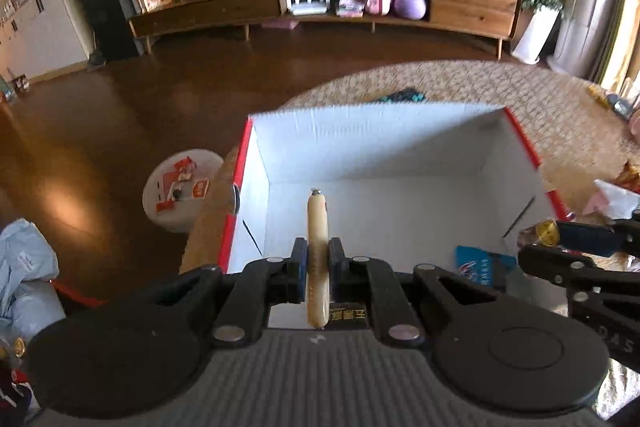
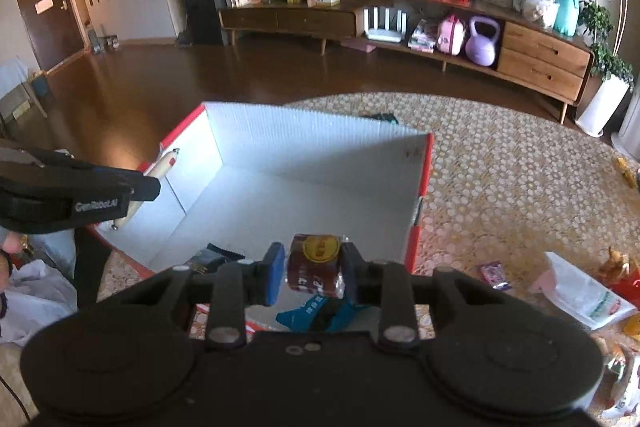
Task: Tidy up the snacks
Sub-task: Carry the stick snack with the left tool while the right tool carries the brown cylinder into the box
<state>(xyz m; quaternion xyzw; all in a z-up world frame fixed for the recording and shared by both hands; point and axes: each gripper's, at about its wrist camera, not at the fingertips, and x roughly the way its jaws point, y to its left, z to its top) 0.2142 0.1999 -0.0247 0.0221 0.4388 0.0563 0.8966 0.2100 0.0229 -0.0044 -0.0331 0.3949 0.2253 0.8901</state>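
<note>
A large open box [image 1: 380, 155] with white inner walls and red edges stands on the patterned tabletop [image 2: 500, 179] and takes most of both views. Its floor is almost bare. Only a blue snack packet [image 1: 478, 265] lies inside, near the closest wall, and the right wrist view shows a dark packet [image 2: 212, 257] beside it. So I judge that the organizing is at an early stage.

The left gripper [image 1: 318, 267] is clenched on a long pale sausage stick [image 1: 318, 239]. It holds the stick near the middle, with the far end pointing forward over the inside of the box. The right gripper [image 2: 312, 275] is clenched on a small brown wrapped snack [image 2: 316, 263] with a round yellow label, and it hovers above the near edge of the box, over the blue packet. Both snacks are in the air, not yet put down.

More work is left. To the right of the box, several wrappers and bags [image 2: 580, 291] lie scattered on the tabletop, among them a small purple packet [image 2: 494, 273]. These probably must go into the box after the two snacks that are held now.
</note>
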